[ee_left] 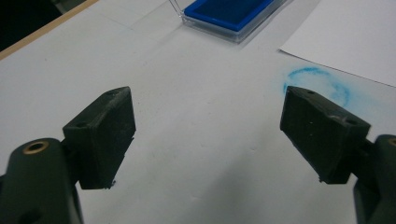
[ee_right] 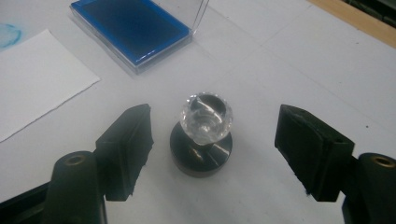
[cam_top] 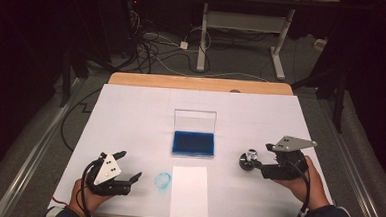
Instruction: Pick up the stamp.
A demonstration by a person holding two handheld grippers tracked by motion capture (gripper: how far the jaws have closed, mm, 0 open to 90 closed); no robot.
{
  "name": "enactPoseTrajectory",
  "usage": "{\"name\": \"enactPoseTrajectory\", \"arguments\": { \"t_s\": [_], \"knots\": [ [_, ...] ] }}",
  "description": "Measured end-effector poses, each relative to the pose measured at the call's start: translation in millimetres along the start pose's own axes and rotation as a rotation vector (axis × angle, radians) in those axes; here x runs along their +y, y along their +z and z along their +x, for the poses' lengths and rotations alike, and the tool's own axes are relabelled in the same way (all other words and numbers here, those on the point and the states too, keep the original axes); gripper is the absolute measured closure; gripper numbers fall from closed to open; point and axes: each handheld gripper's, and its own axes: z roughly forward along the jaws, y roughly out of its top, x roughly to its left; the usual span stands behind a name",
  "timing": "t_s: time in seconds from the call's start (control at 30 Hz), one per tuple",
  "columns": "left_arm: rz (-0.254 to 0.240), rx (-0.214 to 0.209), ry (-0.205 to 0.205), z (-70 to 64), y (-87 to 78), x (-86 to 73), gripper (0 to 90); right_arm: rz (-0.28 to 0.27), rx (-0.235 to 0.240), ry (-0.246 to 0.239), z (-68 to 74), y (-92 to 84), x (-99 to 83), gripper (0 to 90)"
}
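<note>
Bare table around stamp [ee_right: 201, 135]

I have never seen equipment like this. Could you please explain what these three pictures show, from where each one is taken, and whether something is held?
A person sits at a table covered in white and holds a black two-jaw gripper in each hand: the left gripper and the right gripper.

The high view looks down from above the person's side. Each of the other two pictures comes from a camera riding on one gripper, looking along its jaws.

On the table lie an open clear plastic case with a blue ink pad, a white sheet of paper, a faint round blue ink mark, and a round black stamp with a clear faceted knob.

Nothing is held. The left gripper's jaws stand open over bare table. The right gripper's jaws stand open on either side of the stamp, apart from it.
</note>
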Motion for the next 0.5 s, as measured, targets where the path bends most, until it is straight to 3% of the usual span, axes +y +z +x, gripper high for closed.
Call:
{"name": "enactPoseTrajectory", "arguments": {
  "t_s": [0.2, 0.5],
  "knots": [
    [0.011, -0.008, 0.015, -1.6, 2.2, -0.2, 17.3, 0.09, -0.01, 0.014, 2.0, 18.1, 3.0, 27.4],
    [0.013, -0.013, 0.023, -1.9, 2.9, -0.2, 17.3, 0.138, 0.005, 0.036, -0.3, 30.4, 5.7, 29.9]
  ]
}}
